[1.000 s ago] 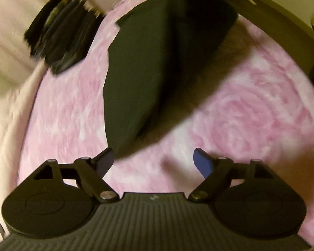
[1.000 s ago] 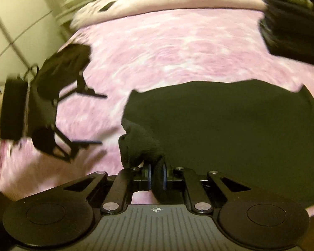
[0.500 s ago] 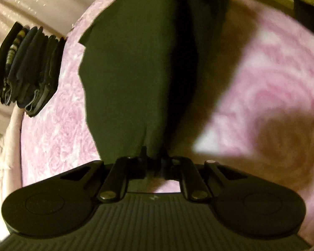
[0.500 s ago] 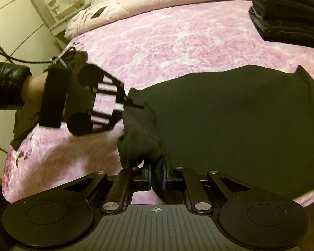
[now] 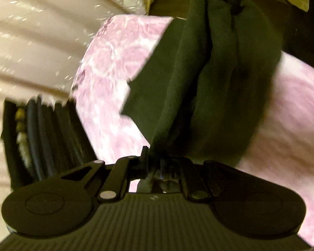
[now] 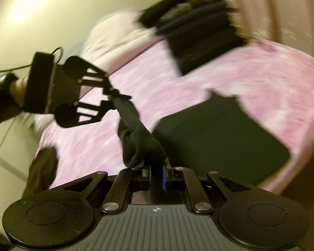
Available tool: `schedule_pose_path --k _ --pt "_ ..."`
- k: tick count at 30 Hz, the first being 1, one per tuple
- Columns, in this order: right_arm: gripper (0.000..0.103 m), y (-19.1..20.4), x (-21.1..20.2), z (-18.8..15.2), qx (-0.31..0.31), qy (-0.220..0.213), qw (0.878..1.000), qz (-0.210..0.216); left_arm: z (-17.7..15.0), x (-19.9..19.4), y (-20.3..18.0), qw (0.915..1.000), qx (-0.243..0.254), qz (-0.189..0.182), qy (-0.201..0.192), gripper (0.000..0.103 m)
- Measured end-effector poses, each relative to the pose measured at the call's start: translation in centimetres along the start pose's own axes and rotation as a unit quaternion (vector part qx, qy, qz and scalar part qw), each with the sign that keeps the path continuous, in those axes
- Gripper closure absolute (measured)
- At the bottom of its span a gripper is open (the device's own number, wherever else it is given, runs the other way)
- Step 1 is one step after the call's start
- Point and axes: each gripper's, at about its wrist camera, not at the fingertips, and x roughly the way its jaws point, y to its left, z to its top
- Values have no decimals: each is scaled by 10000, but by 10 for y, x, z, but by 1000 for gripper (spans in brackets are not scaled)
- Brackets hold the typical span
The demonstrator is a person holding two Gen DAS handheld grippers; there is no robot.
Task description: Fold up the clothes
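We are looking along our left gripper [image 5: 155, 163], whose fingers are pressing together on an edge of the dark garment [image 5: 219, 83]. To its left a stack of folded dark clothes [image 5: 46, 138] is resting on the pink rose-patterned bedspread [image 5: 115, 67], with a pale curtain [image 5: 31, 41] hanging beyond. The garment is rising from the pinch in bunched folds while one flat part is lying on the bedspread.

In the right wrist view, our left hand [image 6: 16, 87] is holding that gripper [image 6: 119, 98] aloft at the left, the cloth [image 6: 219, 138] stretching from it down to our right gripper [image 6: 156, 173], whose fingers are pinching a thick wad of it. The rest is lying flat on the bed, near its edge. The stack [image 6: 196, 27] is sitting well beyond it, blurred.
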Motion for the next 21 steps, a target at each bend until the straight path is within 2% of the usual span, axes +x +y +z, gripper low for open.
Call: schedule_pose_path --k 3,5,7,9,12,13,14,15,16,21 --pt "95 -45 -10 22 571 -241 9981 -74 39 59 38 9994 160 -296 -25 94" --pt "95 -88 3 23 1062 -215 9940 -141 63 99 62 9984 252 -495 -34 91" --pt "95 -125 16 19 1588 -137 9869 -254 76 141 70 9975 130 -688 41 80" --pt "95 -157 28 13 2100 -42 9770 -372 79 172 83 9945 -397 -964 33 80" --pt "94 -171 24 11 2342 -48 9714 -388 67 176 103 9844 -1389 -1079 -19 66" --pt "81 -171 22 11 2370 -79 9706 -414 60 171 108 9804 -1659 -1060 -37 63" --pt "47 -167 19 11 2355 -150 9705 -487 50 164 112 9759 -1930 -1021 5 62" --pt "32 -162 15 12 2340 -222 9704 -559 39 156 112 9714 -2167 -964 92 62" --pt "27 -157 13 13 2311 -287 9707 -599 29 151 113 9663 -2395 -925 201 62" --pt "28 -141 22 21 2086 -454 9748 -642 -11 130 100 9334 -3430 -915 530 62"
